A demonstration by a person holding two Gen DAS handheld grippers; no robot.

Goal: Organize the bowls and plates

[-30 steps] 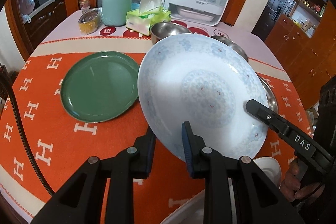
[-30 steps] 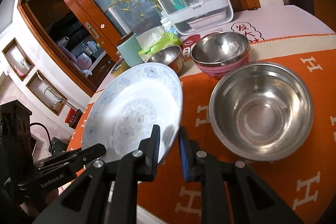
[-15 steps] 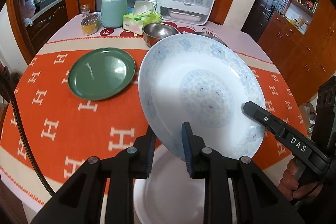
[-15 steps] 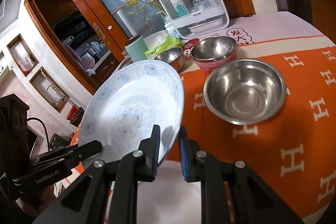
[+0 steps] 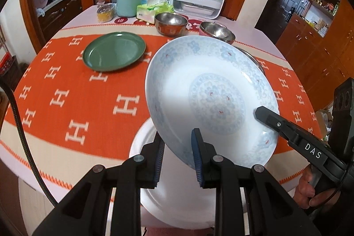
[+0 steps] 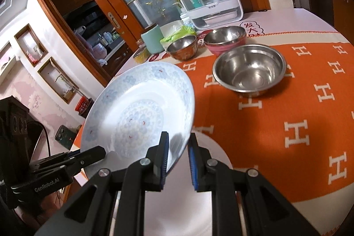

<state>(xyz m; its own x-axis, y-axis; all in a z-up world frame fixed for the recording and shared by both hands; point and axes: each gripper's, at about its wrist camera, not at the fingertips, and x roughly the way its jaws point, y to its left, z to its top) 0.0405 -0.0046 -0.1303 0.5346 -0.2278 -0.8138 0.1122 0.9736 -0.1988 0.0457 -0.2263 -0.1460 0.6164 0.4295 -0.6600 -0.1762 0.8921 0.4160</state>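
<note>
A white plate with a pale blue pattern (image 5: 212, 94) is held tilted in the air above the table's near edge. My left gripper (image 5: 177, 147) is shut on its near rim. My right gripper (image 6: 178, 148) is shut on the opposite rim of the same plate (image 6: 141, 112). Under it a plain white plate (image 5: 172, 198) lies at the table edge, also in the right wrist view (image 6: 208, 169). A green plate (image 5: 114, 51) lies on the orange cloth to the far left. A large steel bowl (image 6: 250, 71) sits right of the held plate.
Two smaller steel bowls (image 5: 170, 22) (image 5: 216, 31) stand behind the plates. Further back are a mint jar (image 5: 128, 0), a tissue box (image 5: 154, 10), a yellow tin (image 5: 106, 12) and a white storage case (image 5: 199, 0). The right gripper's finger (image 5: 287, 132) crosses the plate.
Both grippers have lifted the patterned plate up and back towards the near edge. The table looks farther away and the plain white plate beneath has come into view.
</note>
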